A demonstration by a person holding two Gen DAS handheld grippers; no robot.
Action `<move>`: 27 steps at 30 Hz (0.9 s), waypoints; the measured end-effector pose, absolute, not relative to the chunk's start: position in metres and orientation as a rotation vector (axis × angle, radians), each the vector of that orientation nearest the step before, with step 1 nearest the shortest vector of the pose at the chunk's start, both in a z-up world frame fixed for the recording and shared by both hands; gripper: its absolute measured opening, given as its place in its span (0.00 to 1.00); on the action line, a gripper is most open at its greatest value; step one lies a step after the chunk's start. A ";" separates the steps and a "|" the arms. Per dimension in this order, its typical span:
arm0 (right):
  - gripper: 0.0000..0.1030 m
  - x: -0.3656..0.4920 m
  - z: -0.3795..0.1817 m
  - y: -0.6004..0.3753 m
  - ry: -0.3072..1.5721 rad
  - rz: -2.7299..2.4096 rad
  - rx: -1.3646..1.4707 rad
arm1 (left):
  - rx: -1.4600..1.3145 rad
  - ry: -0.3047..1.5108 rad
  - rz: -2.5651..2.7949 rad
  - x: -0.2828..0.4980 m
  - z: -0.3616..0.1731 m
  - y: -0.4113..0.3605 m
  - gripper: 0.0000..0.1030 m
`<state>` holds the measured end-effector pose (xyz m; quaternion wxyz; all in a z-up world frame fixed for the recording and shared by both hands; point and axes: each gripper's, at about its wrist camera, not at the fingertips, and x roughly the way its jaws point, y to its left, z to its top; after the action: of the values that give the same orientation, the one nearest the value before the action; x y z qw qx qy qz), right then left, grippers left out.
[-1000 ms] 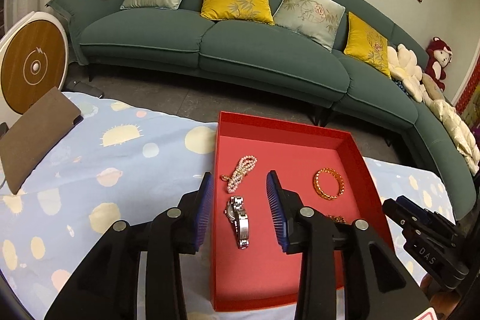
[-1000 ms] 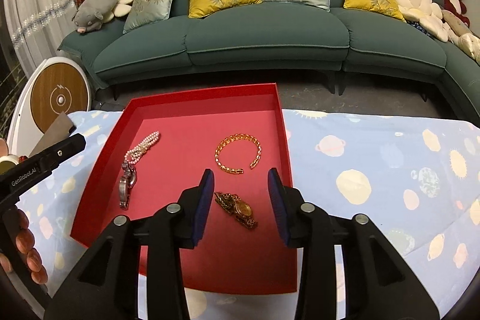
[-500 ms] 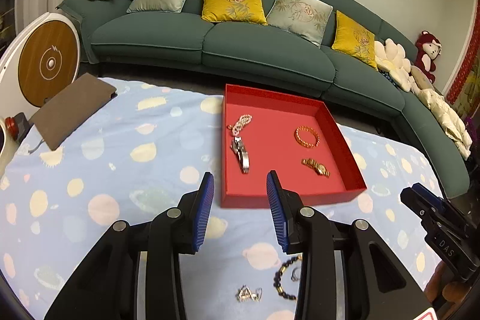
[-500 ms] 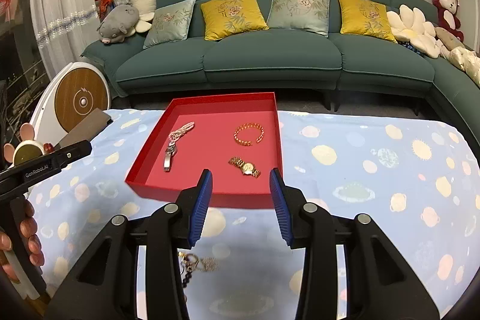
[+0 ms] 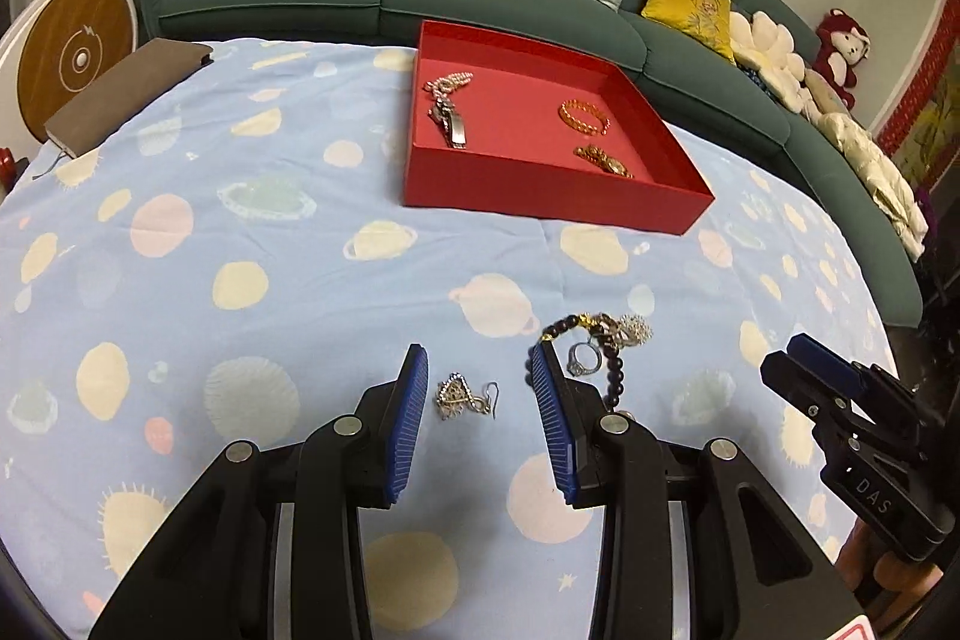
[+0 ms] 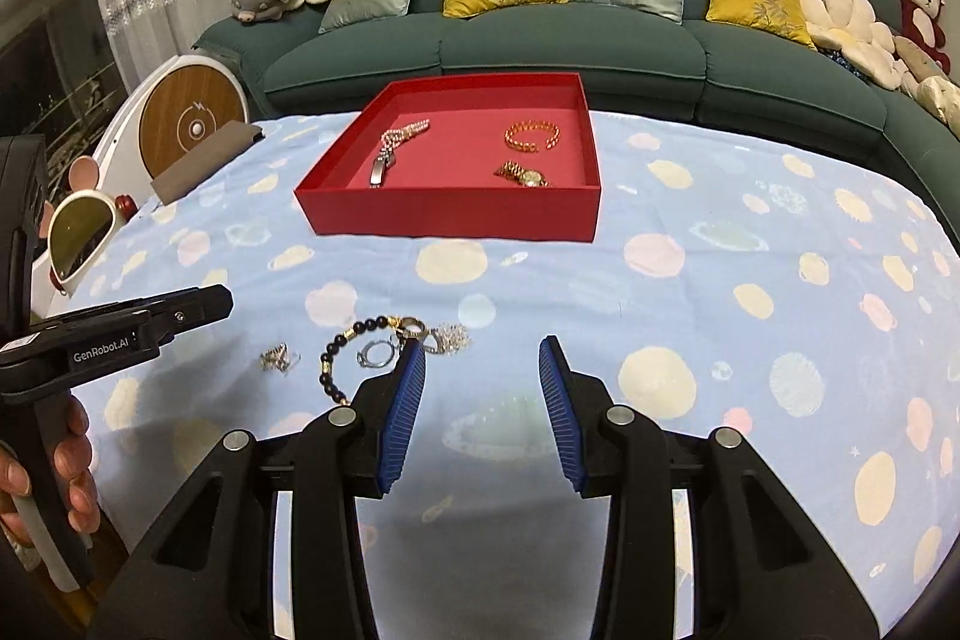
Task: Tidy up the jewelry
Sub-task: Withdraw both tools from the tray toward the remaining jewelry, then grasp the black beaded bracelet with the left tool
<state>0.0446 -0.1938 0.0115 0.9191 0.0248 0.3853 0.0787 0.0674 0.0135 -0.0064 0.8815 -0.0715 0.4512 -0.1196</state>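
A red tray (image 5: pixel 540 205) (image 6: pixel 450 220) stands at the far side of the blue planet-print cloth. It holds a pearl bracelet (image 5: pixel 447 83), a silver watch (image 5: pixel 453 127), a gold bangle (image 5: pixel 585 115) and a gold watch (image 5: pixel 603 160). Near me lie a silver earring (image 5: pixel 462 397) (image 6: pixel 279 358), a dark bead bracelet (image 5: pixel 612 370) (image 6: pixel 339 349), a ring (image 5: pixel 582 358) (image 6: pixel 375 355) and a sparkly brooch (image 6: pixel 447 337). My left gripper (image 5: pixel 478 370) (image 6: pixel 219 301) is open, and the earring lies on the cloth between its pads, untouched. My right gripper (image 6: pixel 481 358) (image 5: pixel 798 361) is open and empty, just right of the brooch.
A brown pouch (image 5: pixel 126 91) lies at the cloth's far left corner, beside a round white-and-wood device (image 5: pixel 72 46). A green sofa (image 6: pixel 570 46) with cushions runs behind the table. A person's hand (image 6: pixel 66 454) holds the left gripper's handle. Bare cloth spreads to the right.
Both grippers have pulled back from over the tray to the near side of the cloth. The loose earring, beads, ring and brooch have come into view under them.
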 end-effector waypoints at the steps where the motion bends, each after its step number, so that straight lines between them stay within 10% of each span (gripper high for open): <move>1: 0.37 0.043 0.007 -0.192 0.801 0.164 0.047 | -0.144 0.943 -0.258 0.067 -0.010 0.011 0.33; 18: 0.37 0.051 -0.022 -0.182 0.860 0.190 0.033 | -0.032 0.998 -0.338 0.089 -0.055 -0.038 0.33; 27: 0.37 0.053 -0.025 -0.186 0.870 0.185 0.042 | 0.043 0.961 -0.348 0.087 -0.058 -0.052 0.06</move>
<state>0.0532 -0.1857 -0.0251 0.9026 0.0202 0.4206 0.0895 0.0865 -0.0519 -0.0576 0.8721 0.0206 0.4596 -0.1664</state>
